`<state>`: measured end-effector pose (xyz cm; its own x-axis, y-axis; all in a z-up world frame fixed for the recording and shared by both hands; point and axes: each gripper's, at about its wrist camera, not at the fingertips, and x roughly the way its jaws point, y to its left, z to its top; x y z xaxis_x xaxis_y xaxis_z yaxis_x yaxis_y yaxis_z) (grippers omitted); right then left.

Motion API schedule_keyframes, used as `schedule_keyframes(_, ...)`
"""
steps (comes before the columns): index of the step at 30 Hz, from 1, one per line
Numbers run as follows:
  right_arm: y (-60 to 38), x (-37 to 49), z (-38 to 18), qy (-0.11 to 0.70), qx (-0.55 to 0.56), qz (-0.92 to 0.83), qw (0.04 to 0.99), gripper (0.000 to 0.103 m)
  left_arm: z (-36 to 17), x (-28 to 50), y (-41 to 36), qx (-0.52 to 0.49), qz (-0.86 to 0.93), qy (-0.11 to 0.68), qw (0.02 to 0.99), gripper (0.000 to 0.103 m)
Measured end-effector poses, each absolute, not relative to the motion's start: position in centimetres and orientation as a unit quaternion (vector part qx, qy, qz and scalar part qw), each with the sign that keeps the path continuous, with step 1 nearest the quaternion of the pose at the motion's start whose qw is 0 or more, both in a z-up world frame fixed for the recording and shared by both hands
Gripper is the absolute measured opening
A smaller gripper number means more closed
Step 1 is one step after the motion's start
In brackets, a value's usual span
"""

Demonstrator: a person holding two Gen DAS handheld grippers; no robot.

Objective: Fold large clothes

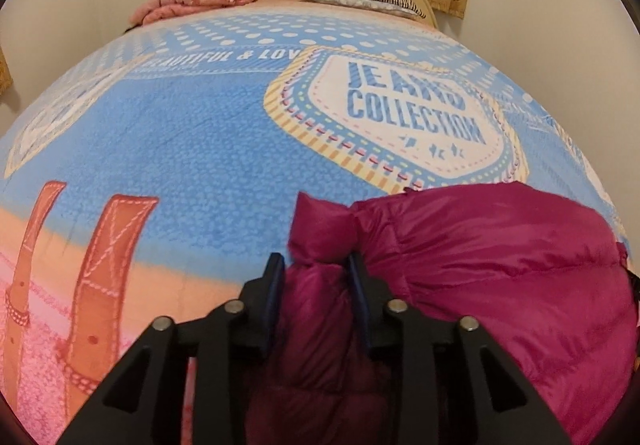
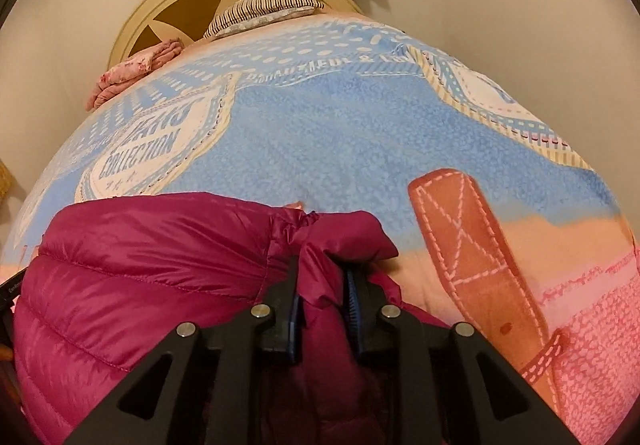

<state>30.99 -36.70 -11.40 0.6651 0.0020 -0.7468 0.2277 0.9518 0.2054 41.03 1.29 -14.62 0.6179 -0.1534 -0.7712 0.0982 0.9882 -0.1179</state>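
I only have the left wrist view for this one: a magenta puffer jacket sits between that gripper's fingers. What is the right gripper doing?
Observer: The right gripper also has a bunched fold of the jacket between its fingers.
Operator: Where is the bulk of the jacket relative to it?
Observer: The bulk spreads out to that gripper's left and lies on the blanket.
Operator: What is past the jacket's right edge?
Observer: Only blanket shows there, printed with a brown strap.
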Motion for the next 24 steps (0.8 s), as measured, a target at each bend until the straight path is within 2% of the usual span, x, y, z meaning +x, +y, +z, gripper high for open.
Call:
schedule_keyframes(2,-38.6,29.3,-10.0,0.386,0.198,-0.039,0.900,0.021,-13.4,39.7,3.2,-0.051,-0.064,0.424,0.902,0.048)
schedule_keyframes(3,-39.7,27.9,-9.0,0.359,0.222,-0.040,0.906,0.021,-12.8,38.9,4.1,-0.055,-0.062,0.414,0.907,0.059)
schedule_keyframes(4,-41.1,25.5,-7.5,0.315,0.251,-0.053,0.914,0.021,-12.2,38.1,4.7,-0.052,-0.059,0.404,0.911,0.065)
schedule_keyframes(6,-42.0,22.6,-5.5,0.286,0.260,-0.094,0.917,0.021,-10.7,36.3,5.9,-0.029,-0.039,0.382,0.923,0.066)
schedule_keyframes(9,-39.2,21.0,-3.8,0.292,0.222,-0.086,0.926,0.021,-9.4,34.2,6.0,-0.030,-0.045,0.366,0.929,0.066)
schedule_keyframes(13,-28.4,21.9,-3.1,0.314,0.128,-0.008,0.941,0.021,-8.9,31.2,1.3,-0.020,-0.102,0.357,0.928,0.066)
schedule_keyframes(18,-19.6,24.2,-5.8,0.337,0.082,0.022,0.938,0.021,-10.4,30.8,-3.7,0.010,-0.115,0.373,0.921,0.066)
schedule_keyframes(24,-18.9,25.9,-11.1,0.365,0.084,0.008,0.927,0.020,-12.8,31.4,-5.1,0.024,-0.093,0.378,0.921,0.071)
